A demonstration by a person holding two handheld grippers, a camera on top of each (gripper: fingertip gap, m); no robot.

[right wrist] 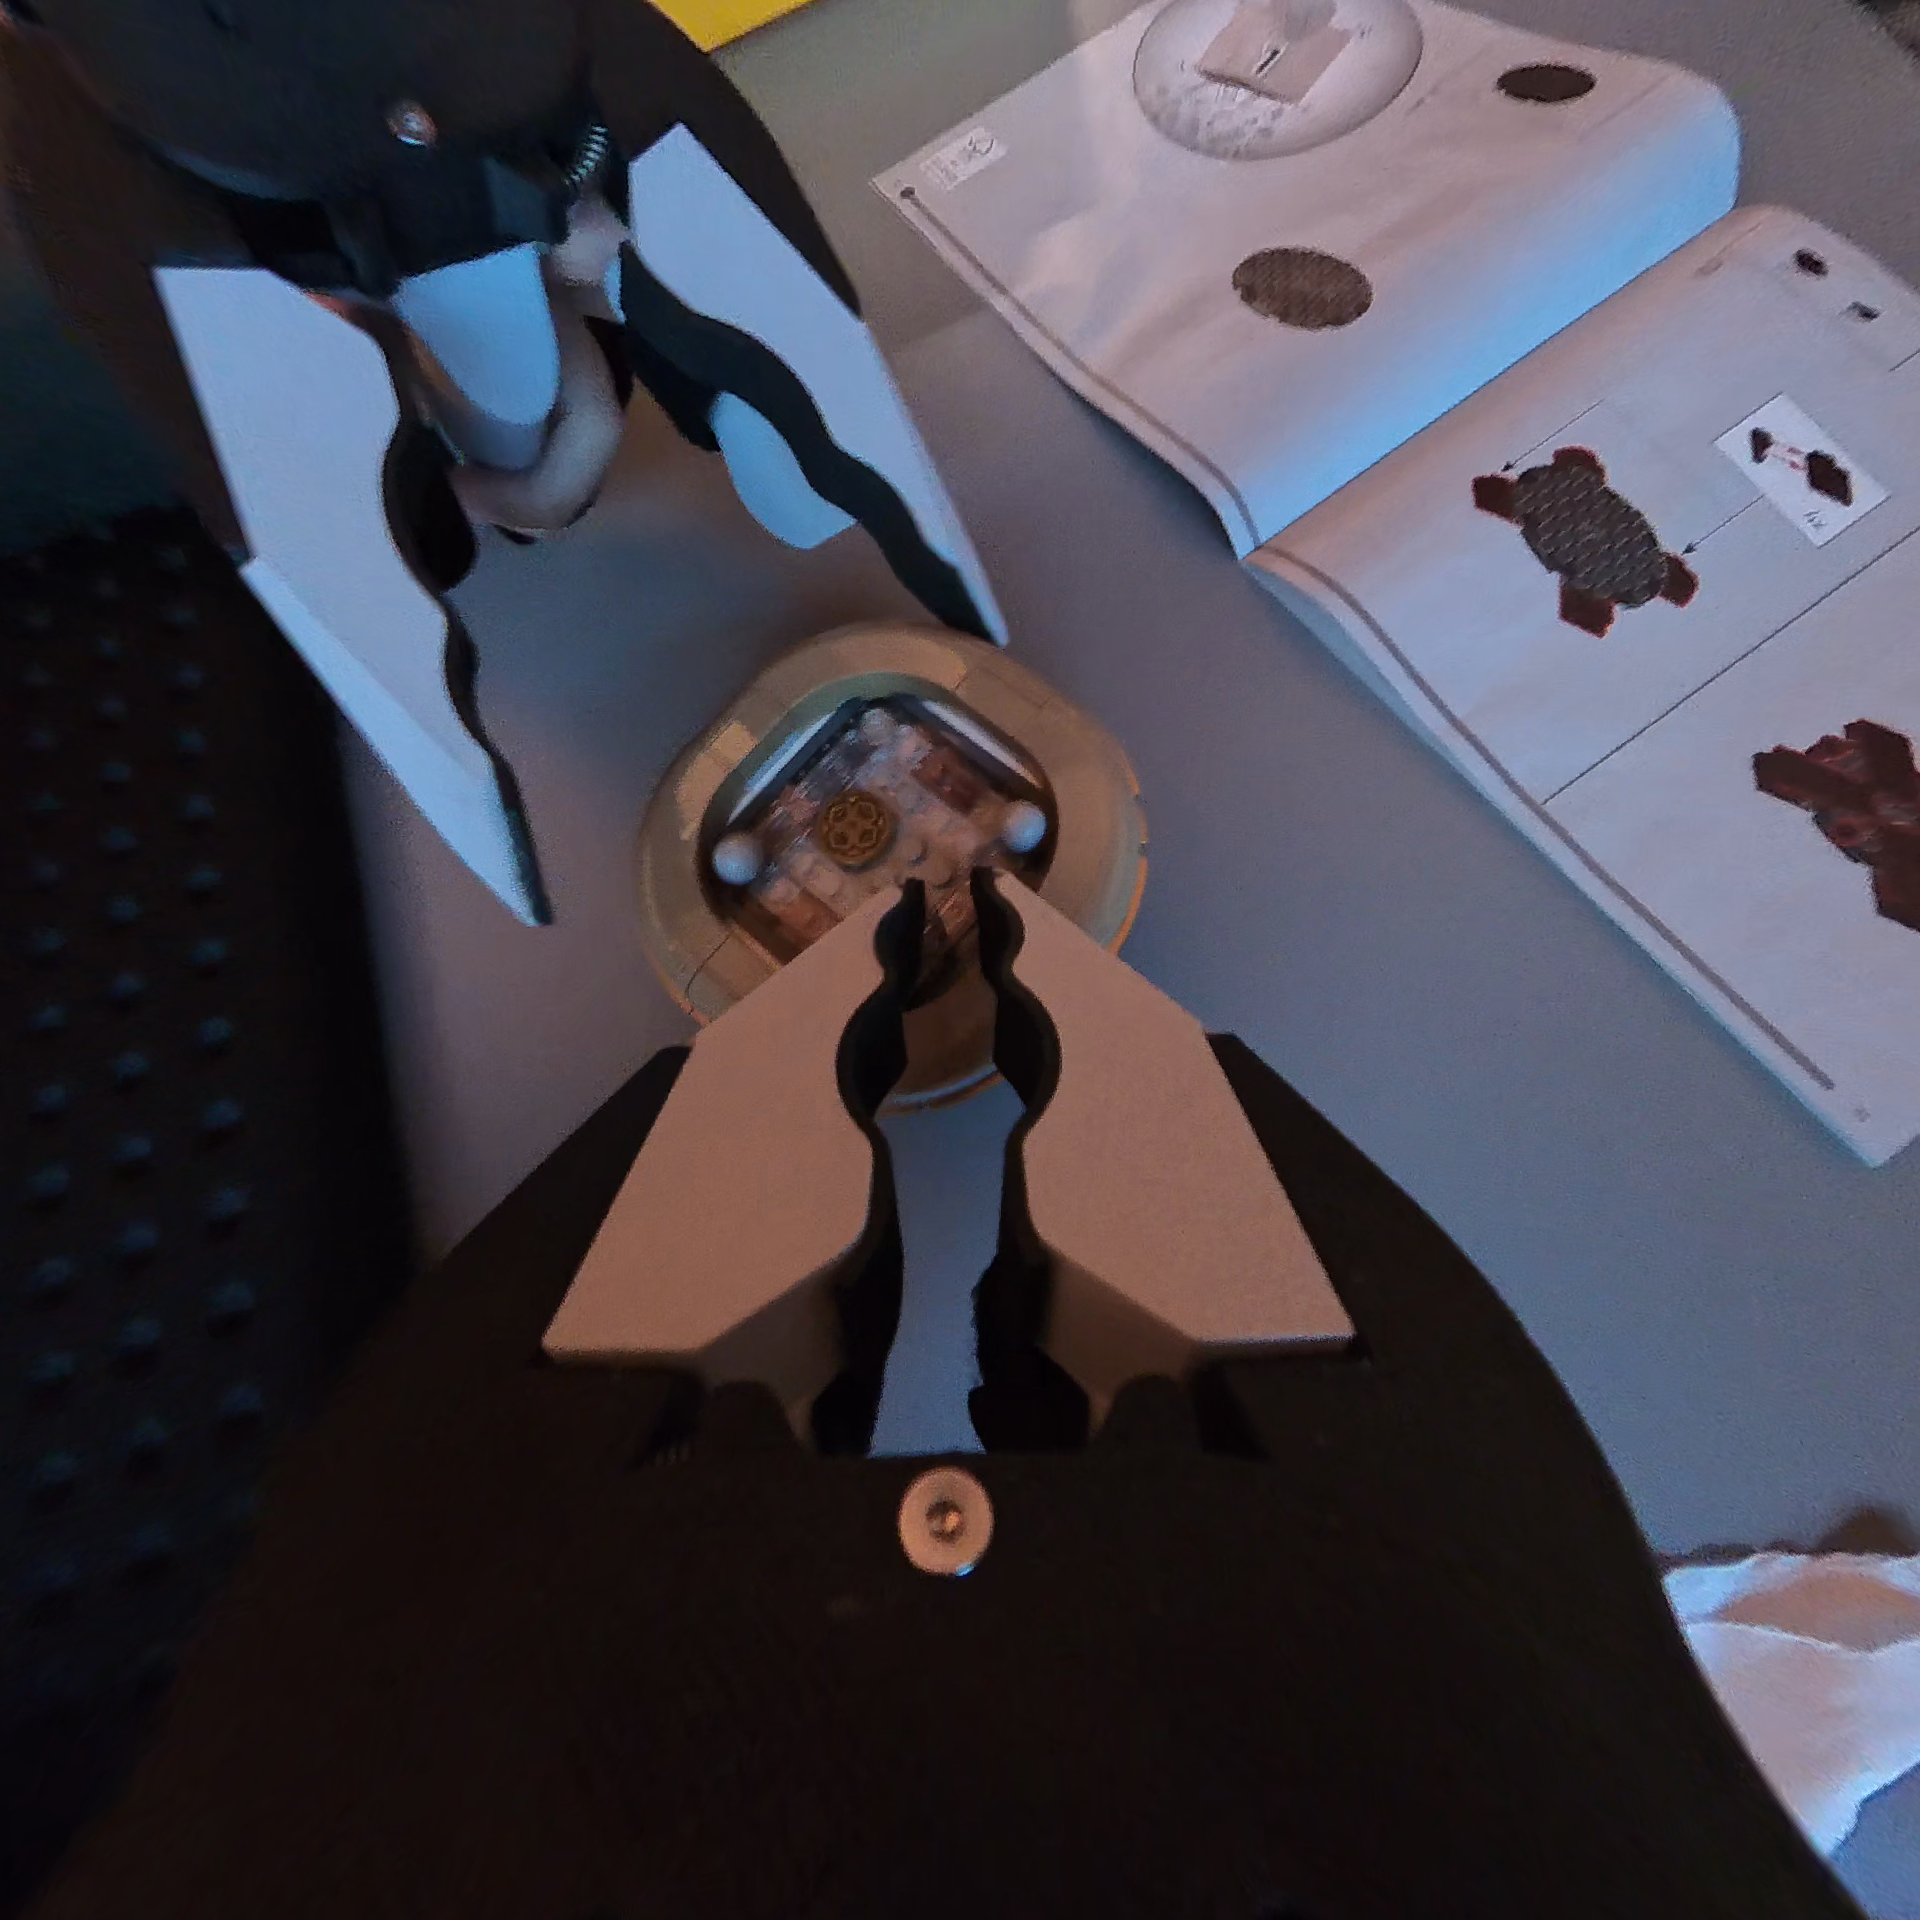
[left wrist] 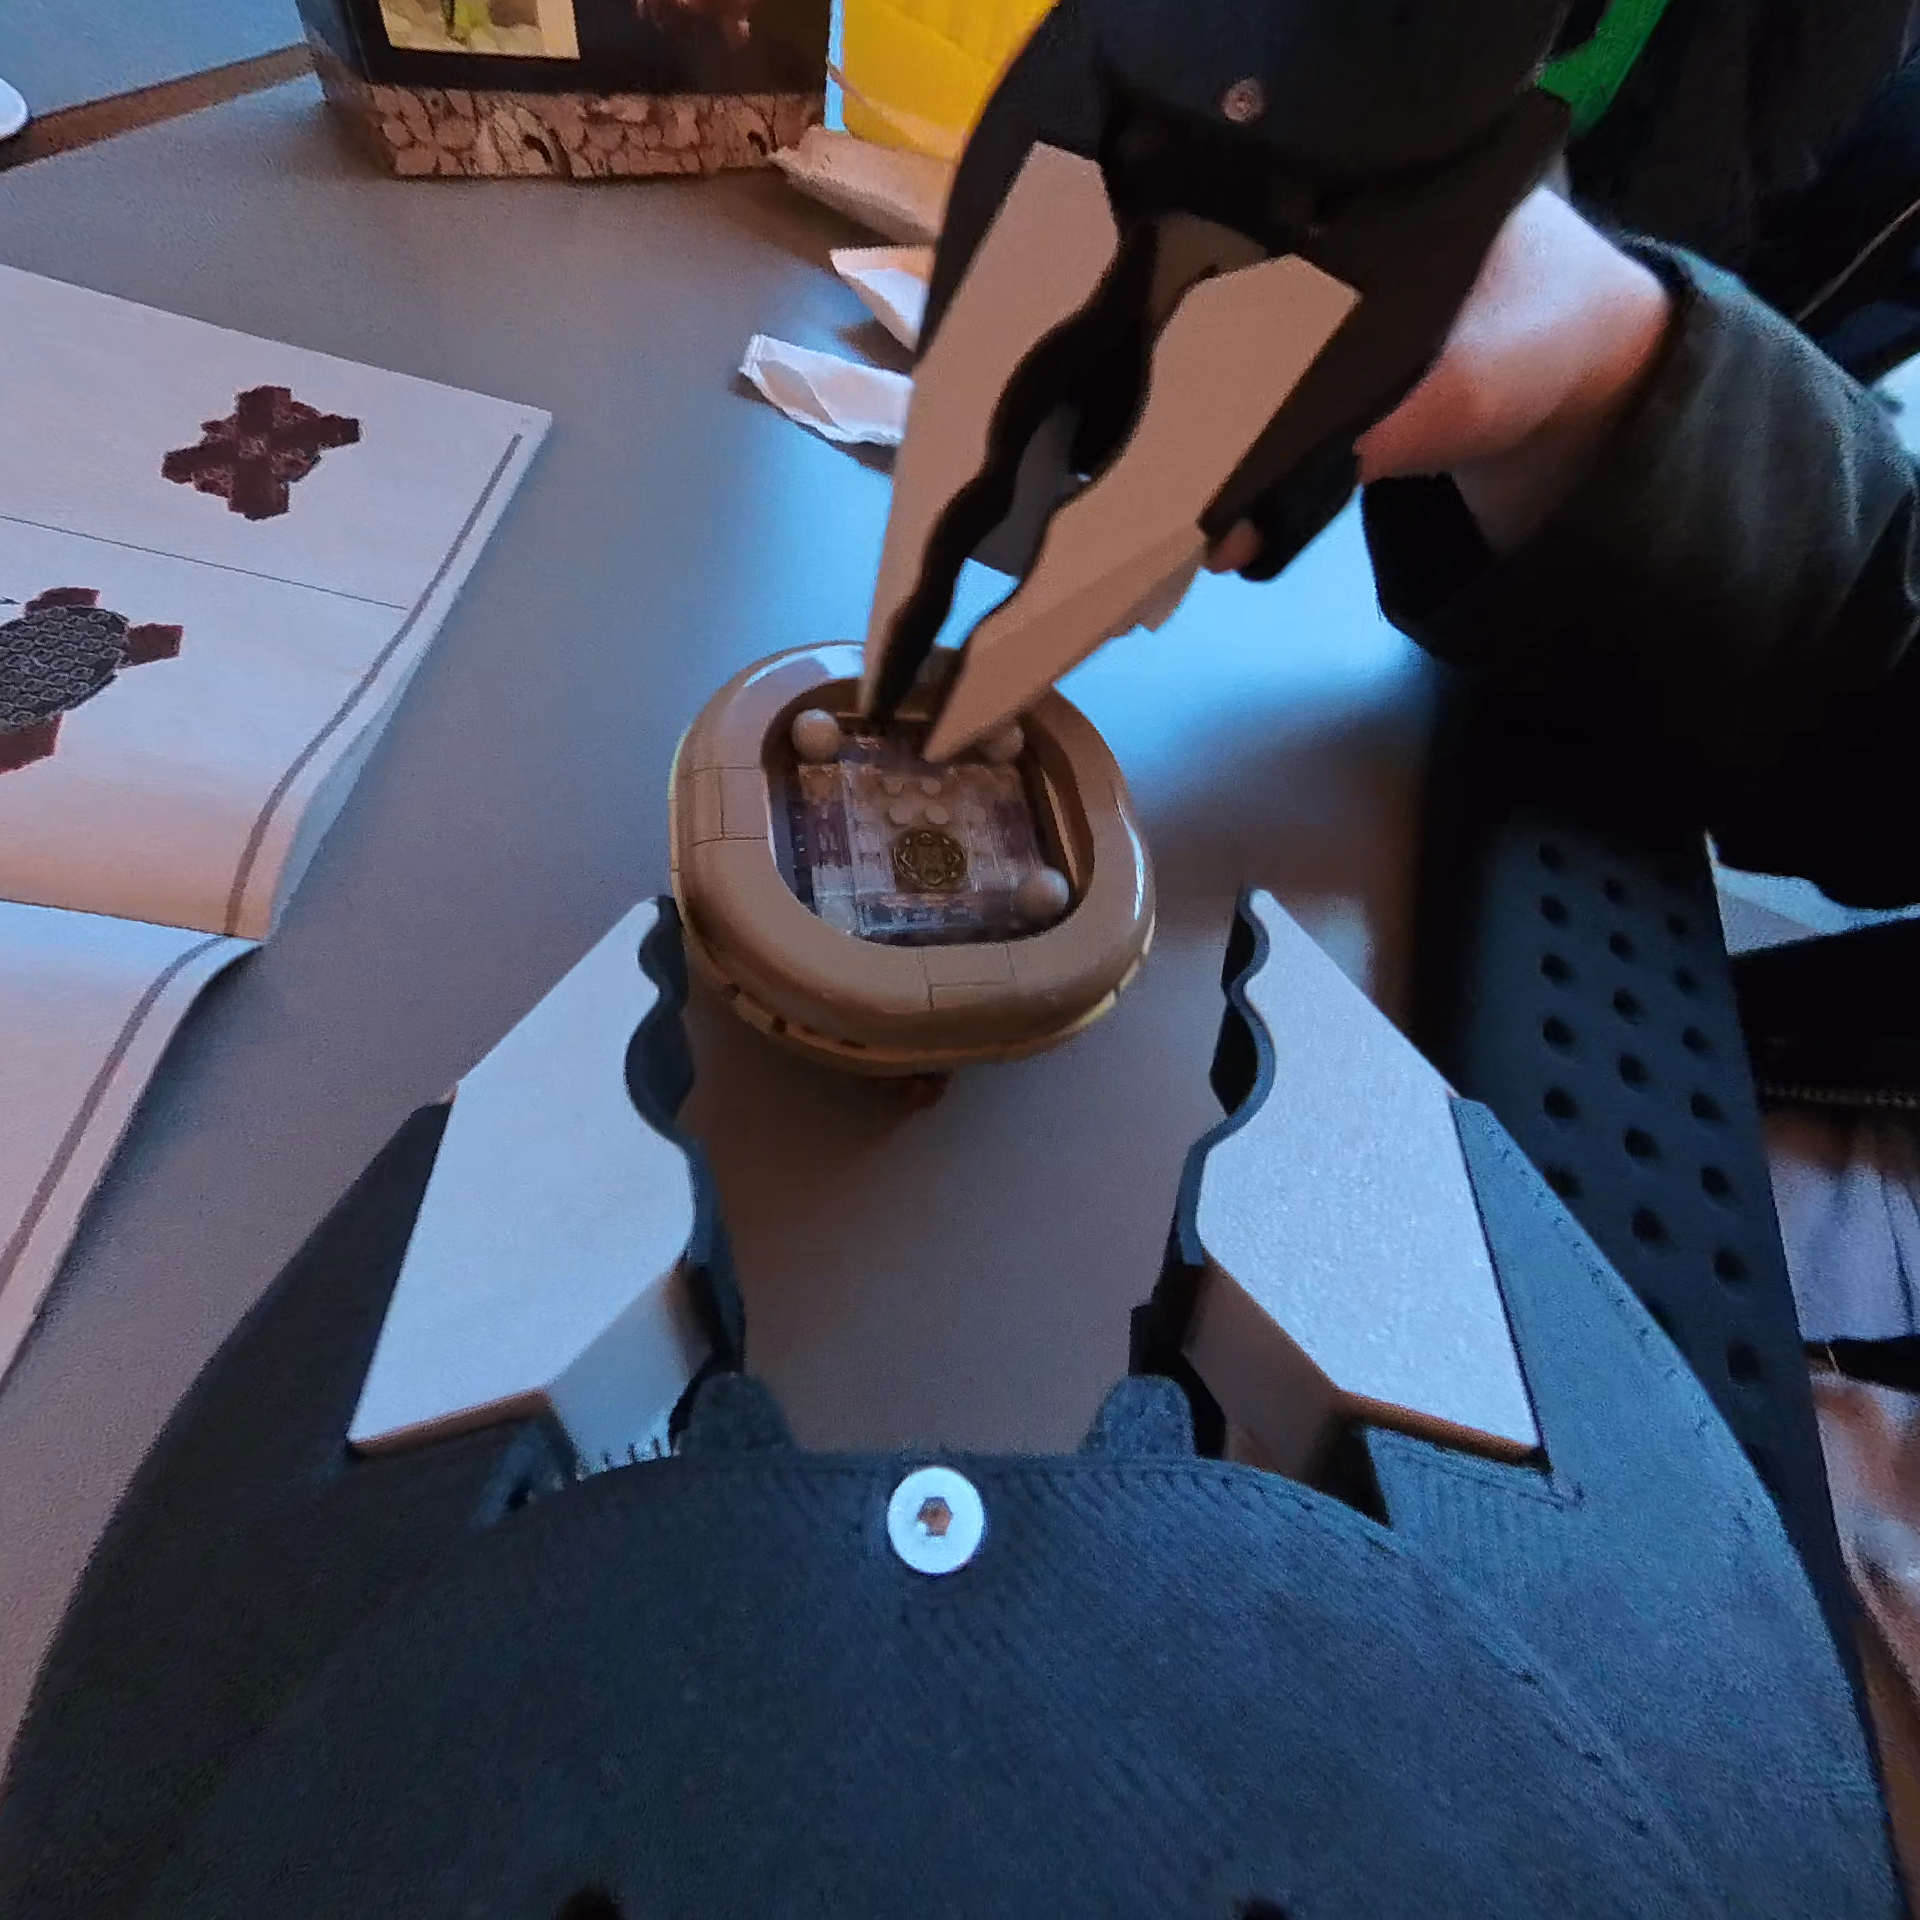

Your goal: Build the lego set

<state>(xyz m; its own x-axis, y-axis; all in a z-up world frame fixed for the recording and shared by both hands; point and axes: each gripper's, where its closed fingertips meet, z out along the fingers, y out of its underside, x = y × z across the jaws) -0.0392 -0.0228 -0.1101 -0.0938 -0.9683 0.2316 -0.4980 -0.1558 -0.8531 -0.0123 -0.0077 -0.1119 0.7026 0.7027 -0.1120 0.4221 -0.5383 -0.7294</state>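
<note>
Lego bowl sits on the table: light, rigid, liable to tip. Left gripper gapes just beside its rim; right gripper, nearly clenched, probes inside, grasp uncertain. Brace the rim.

You have a smooth, glossy plastic lego model on a matt grey table. Your left gripper shows rough, layered black plastic, matt pale finger panels and a bright metal screw. The far-left instruction booklet is smooth paper; the black mat on the right is dimpled
</note>
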